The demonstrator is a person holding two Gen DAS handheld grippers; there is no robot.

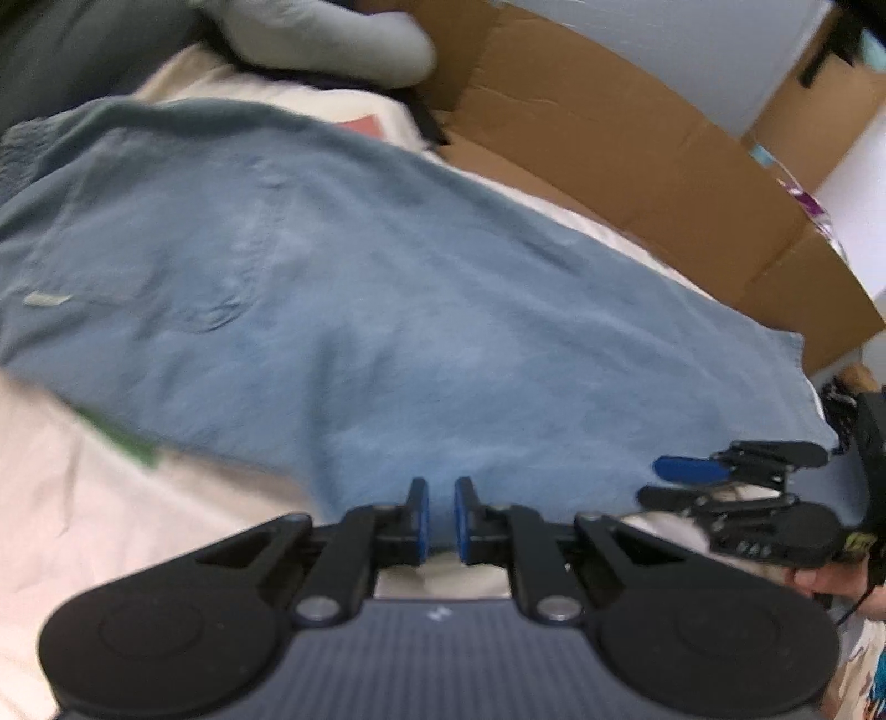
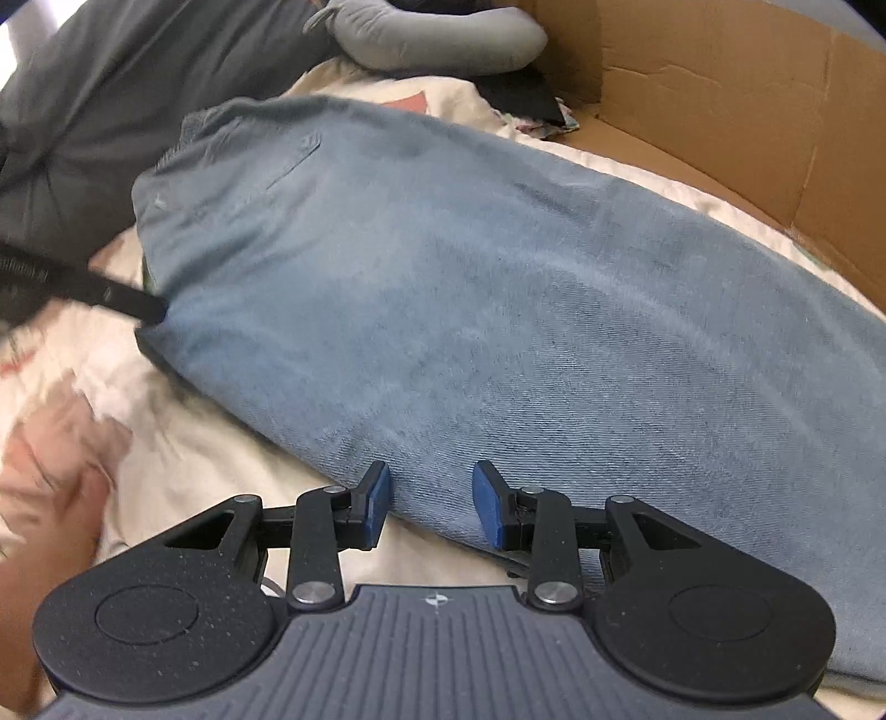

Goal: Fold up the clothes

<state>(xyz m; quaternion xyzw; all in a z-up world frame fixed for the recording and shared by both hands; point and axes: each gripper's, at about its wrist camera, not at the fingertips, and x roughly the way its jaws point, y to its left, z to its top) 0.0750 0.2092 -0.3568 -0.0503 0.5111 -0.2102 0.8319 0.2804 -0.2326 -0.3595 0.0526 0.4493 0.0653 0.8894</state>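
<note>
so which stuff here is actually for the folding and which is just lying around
For the job:
- blue denim garment
- left tongs, closed on its edge
- right tongs, open at its edge

Just lying about:
- cardboard box
- grey pillow
- dark grey cloth
- cream bedsheet

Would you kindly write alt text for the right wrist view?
The right gripper, jaws open, straddles the near edge of blue denim jeans spread on a cream bedsheet. A cardboard box stands behind, a grey pillow at the top.
</note>
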